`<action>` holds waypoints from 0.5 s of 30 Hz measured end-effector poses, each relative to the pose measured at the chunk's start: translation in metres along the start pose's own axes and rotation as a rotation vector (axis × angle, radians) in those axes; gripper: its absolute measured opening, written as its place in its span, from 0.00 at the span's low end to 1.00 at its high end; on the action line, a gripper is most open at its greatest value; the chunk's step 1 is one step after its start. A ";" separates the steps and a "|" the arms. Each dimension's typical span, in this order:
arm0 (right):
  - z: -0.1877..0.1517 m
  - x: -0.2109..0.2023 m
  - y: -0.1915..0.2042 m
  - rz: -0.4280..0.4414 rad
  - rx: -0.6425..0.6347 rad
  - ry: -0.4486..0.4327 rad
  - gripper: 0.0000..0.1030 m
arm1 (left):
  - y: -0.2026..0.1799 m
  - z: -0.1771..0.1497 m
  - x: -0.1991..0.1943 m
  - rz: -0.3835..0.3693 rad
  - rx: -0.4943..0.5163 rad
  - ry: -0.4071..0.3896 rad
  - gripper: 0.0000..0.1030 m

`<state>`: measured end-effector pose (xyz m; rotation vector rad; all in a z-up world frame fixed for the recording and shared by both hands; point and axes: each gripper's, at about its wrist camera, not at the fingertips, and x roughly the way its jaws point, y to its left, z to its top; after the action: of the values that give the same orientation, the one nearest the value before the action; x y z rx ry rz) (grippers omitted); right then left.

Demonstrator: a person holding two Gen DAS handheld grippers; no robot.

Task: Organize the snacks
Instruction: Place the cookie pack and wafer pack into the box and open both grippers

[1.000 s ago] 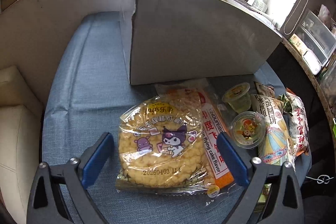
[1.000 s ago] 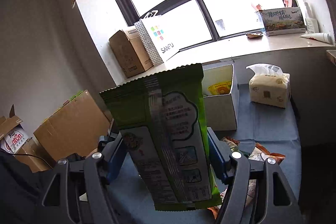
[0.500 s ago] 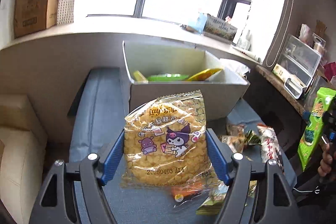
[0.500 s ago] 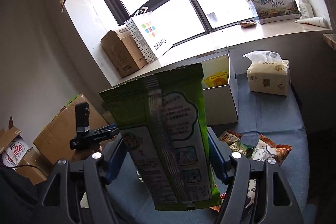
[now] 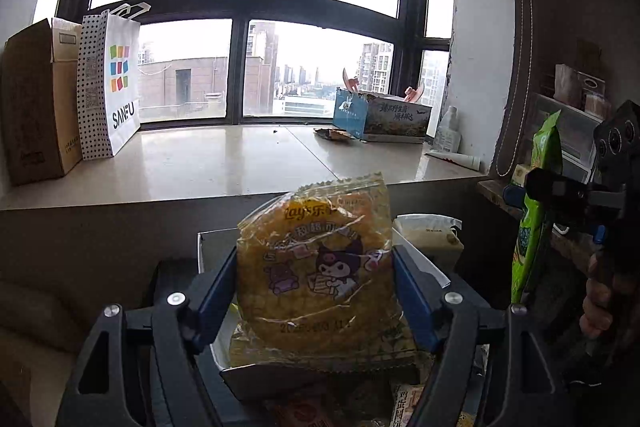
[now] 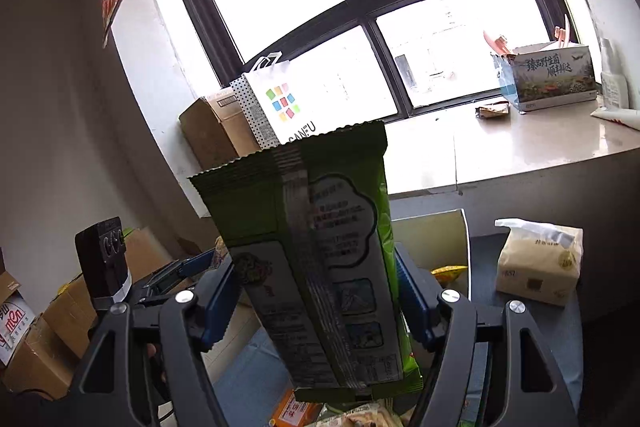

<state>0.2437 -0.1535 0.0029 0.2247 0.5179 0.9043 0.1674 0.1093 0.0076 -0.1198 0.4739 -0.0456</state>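
Fingers of the left gripper [image 5: 315, 293] clench a yellow chip bag [image 5: 320, 279] over the white box [image 5: 224, 367], probably for dropping, while the right gripper [image 6: 312, 301] clamps a green bag [image 6: 316, 267] aloft, waiting.

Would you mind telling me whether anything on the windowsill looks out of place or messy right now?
One thing: a crumpled snack wrapper lies loose on the windowsill, beside the blue printed box, which has a torn-open top. Otherwise the cardboard box and SANFU bag stand upright.

Left gripper [image 5: 316, 291] raised, jaws clamped; right gripper [image 6: 316, 301] likewise, jaws clamped
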 end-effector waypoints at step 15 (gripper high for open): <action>0.031 0.146 -0.067 -0.090 0.191 0.177 0.75 | 0.045 0.007 0.150 0.028 -0.129 0.251 0.77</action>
<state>0.3798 -0.0770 -0.0456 0.2933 0.7743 0.7914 0.3042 0.1435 -0.0595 -0.2360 0.7292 -0.0020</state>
